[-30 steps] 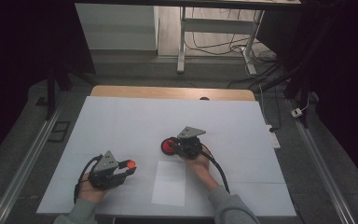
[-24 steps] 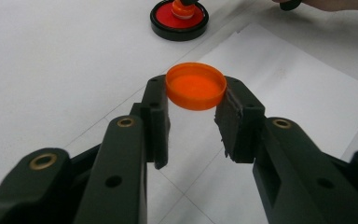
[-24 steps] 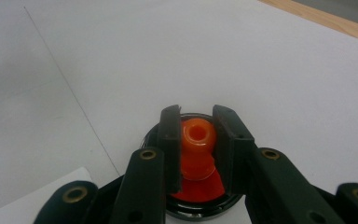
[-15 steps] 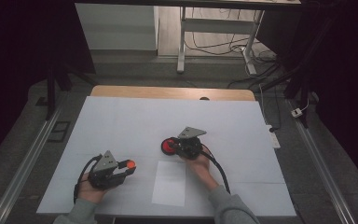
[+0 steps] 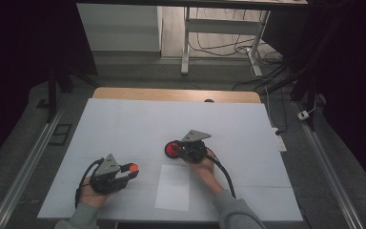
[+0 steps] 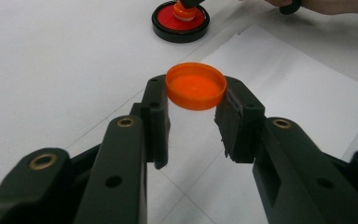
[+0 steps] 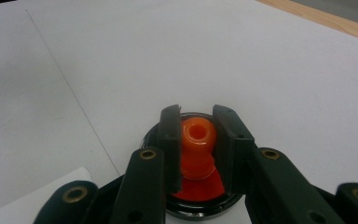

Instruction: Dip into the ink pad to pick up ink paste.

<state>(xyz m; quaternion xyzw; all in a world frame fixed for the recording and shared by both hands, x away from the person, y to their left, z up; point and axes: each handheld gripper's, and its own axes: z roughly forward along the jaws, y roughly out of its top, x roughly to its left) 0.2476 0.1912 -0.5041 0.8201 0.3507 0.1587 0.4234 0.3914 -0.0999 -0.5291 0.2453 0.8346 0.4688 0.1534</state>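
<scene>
The left gripper (image 6: 193, 114) clamps the orange cap (image 6: 196, 86) clear above the table (image 5: 124, 124), while the right gripper (image 7: 196, 140) grips the stamp (image 7: 197, 149) on the red ink pad (image 5: 172, 149), presumably for inking.

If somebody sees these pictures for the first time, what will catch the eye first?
Bright orange and red against the white table: the left tool holds an orange cap above the table's near left part. Near the middle, the right tool is shut on an orange stamp standing in a round red ink pad.
</scene>
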